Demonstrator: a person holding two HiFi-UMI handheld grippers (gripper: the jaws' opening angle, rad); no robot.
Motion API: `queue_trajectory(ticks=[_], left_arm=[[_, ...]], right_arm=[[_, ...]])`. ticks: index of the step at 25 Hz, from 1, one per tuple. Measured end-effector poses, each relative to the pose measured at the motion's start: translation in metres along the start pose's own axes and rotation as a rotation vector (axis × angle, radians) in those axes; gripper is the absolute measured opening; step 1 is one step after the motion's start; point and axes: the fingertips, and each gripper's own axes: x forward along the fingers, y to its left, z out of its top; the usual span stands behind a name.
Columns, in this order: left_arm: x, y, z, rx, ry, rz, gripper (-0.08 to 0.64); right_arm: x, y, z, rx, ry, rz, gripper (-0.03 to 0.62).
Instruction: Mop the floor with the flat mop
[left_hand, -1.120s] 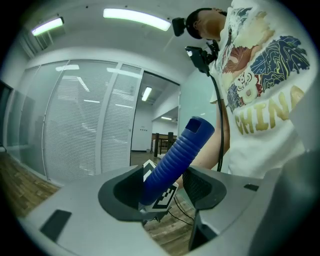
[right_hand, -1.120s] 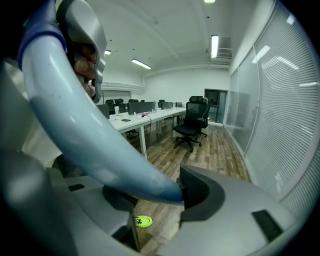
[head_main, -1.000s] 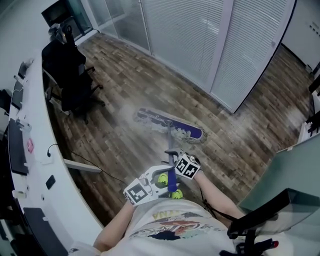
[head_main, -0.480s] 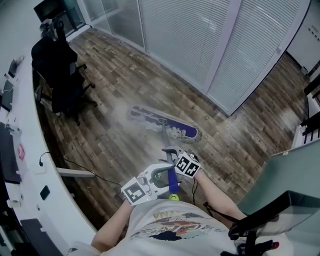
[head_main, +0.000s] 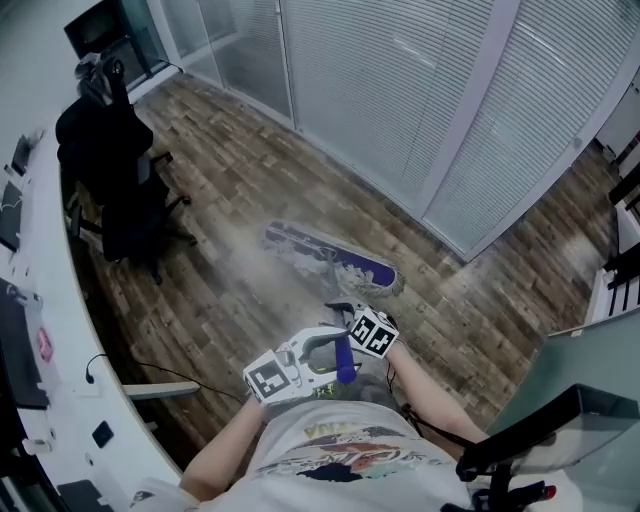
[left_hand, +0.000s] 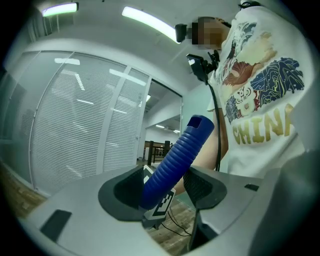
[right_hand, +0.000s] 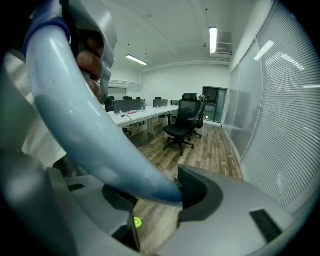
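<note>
The flat mop's purple head (head_main: 335, 262) lies on the wood floor ahead of me, in a pale smeared patch. Its pole runs back to my hands. My right gripper (head_main: 345, 312) is shut on the pale pole (right_hand: 90, 125), lower down, and tilts toward the floor; its own view (right_hand: 155, 192) shows the pole crossing between the dark pads. My left gripper (head_main: 335, 365) is shut on the blue ribbed handle end (left_hand: 172, 160), which stands up between its jaws (left_hand: 162, 187) in the left gripper view. Behind it is my printed T-shirt.
A black office chair (head_main: 120, 170) stands at the far left beside a long white curved desk (head_main: 40, 300). Glass partitions with white blinds (head_main: 400, 90) close off the far side. A grey desk panel (head_main: 590, 350) is at my right, and a cable (head_main: 150, 350) lies by the desk.
Both grippers and the mop have travelled together across the floor. The chair and desk have slid left in the head view, and the blinds fill more of it. Both grips are unchanged.
</note>
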Motion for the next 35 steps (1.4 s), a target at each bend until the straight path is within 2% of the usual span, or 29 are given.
queue_trajectory(ticks=[3, 9, 15, 21, 24, 27, 30, 35], left_arm=[[0.009, 0.044, 0.003, 0.013, 0.008, -0.012, 0.227], [0.046, 0.149, 0.006, 0.014, 0.006, 0.004, 0.229], [0.087, 0.280, 0.006, -0.007, 0.043, 0.054, 0.229], [0.123, 0.417, 0.025, -0.004, 0.030, 0.102, 0.229], [0.133, 0.469, 0.030, 0.008, 0.013, 0.126, 0.229], [0.139, 0.497, 0.029, 0.000, 0.010, 0.150, 0.229], [0.135, 0.507, 0.032, -0.005, 0.008, 0.173, 0.229], [0.104, 0.473, 0.012, -0.006, 0.076, 0.198, 0.229]], right_arm=[[0.013, -0.044, 0.000, 0.005, 0.013, -0.005, 0.193], [0.031, -0.154, 0.003, 0.015, -0.034, -0.004, 0.193], [0.061, -0.285, -0.004, -0.022, -0.001, 0.047, 0.195], [0.088, -0.419, 0.005, 0.045, -0.038, 0.064, 0.195], [0.099, -0.470, 0.015, 0.045, -0.052, 0.066, 0.195], [0.106, -0.497, 0.015, 0.046, -0.050, 0.064, 0.195], [0.113, -0.504, 0.019, 0.044, -0.049, 0.074, 0.195], [0.128, -0.462, 0.013, -0.002, -0.002, 0.088, 0.196]])
